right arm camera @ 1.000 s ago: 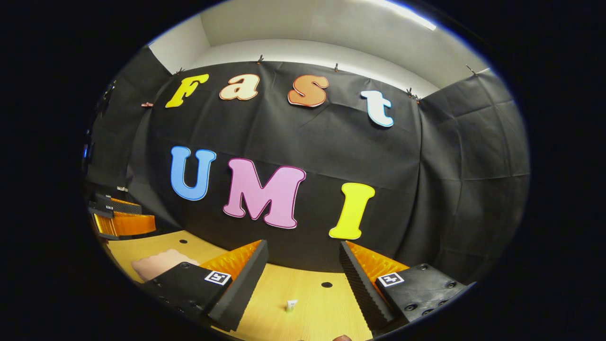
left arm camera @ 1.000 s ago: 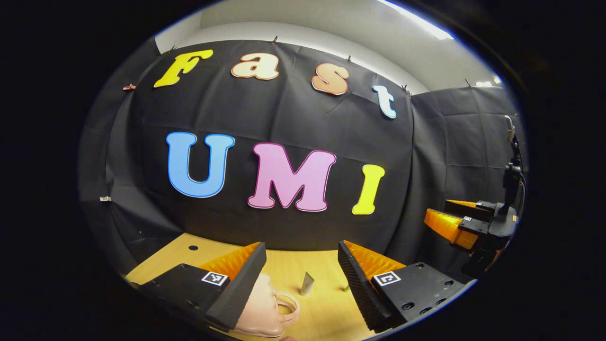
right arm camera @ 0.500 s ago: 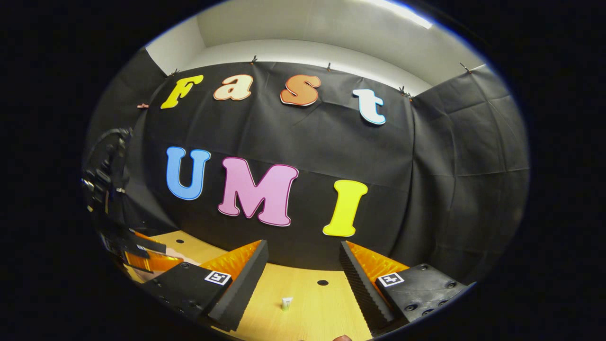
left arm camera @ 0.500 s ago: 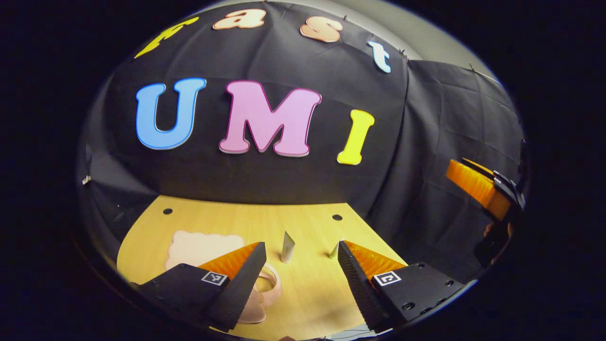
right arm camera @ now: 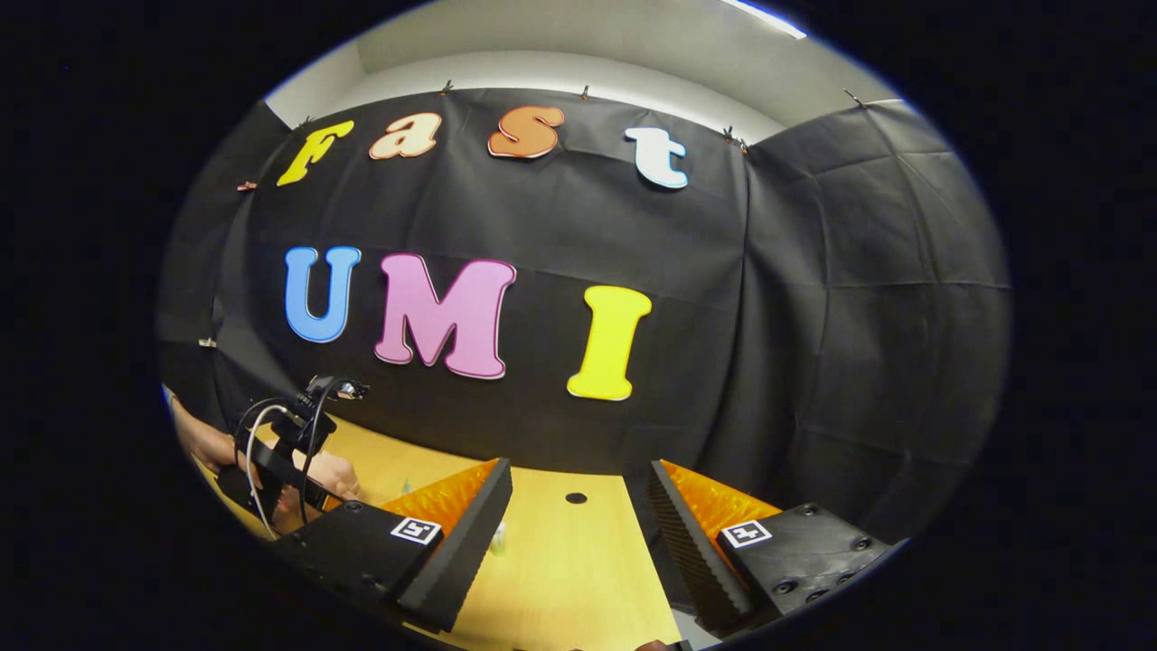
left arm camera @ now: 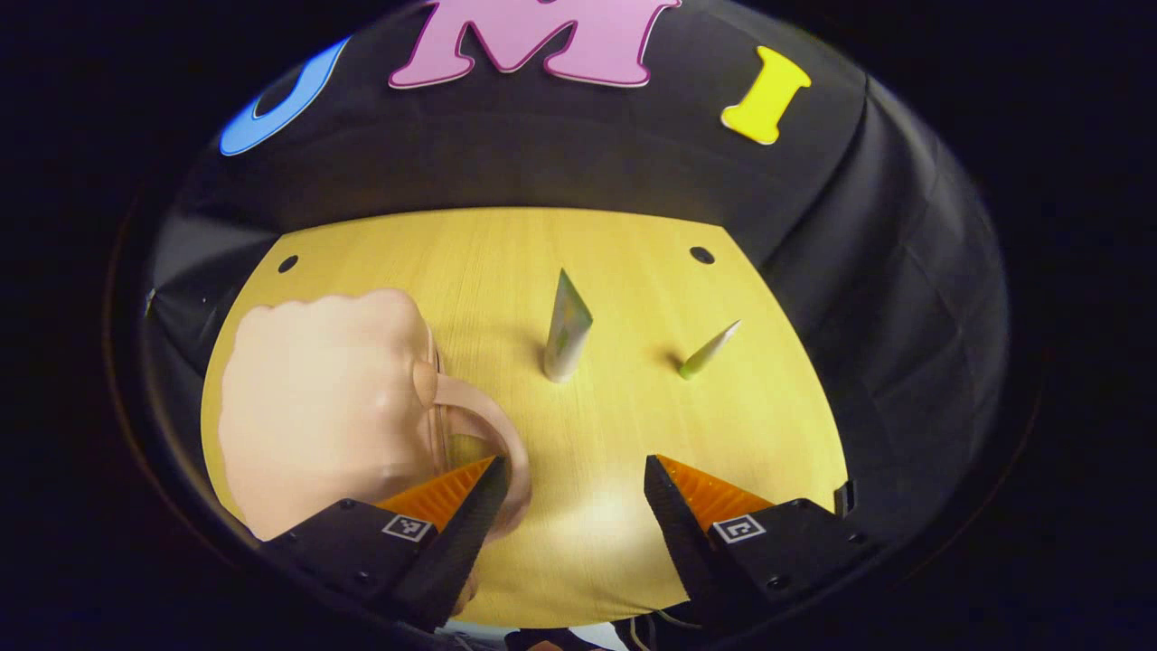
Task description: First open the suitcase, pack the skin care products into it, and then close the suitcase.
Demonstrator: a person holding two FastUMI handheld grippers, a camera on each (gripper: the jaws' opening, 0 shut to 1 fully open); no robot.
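Two wide-spread fingers of the left gripper [left arm camera: 571,475] frame the near edge of the wooden table [left arm camera: 624,271], with nothing between them; its left finger [left arm camera: 461,515] overlaps the curved handle [left arm camera: 493,425] of the pale pink suitcase [left arm camera: 316,389], which lies closed on the table's left side (whether finger and handle touch is unclear). Farther on, a pale tube [left arm camera: 565,330] stands near the table's middle, and a smaller green-tipped tube [left arm camera: 708,351] sits to its right, apart from it. The right gripper [right arm camera: 578,479], jaws likewise apart and empty, is held above the table.
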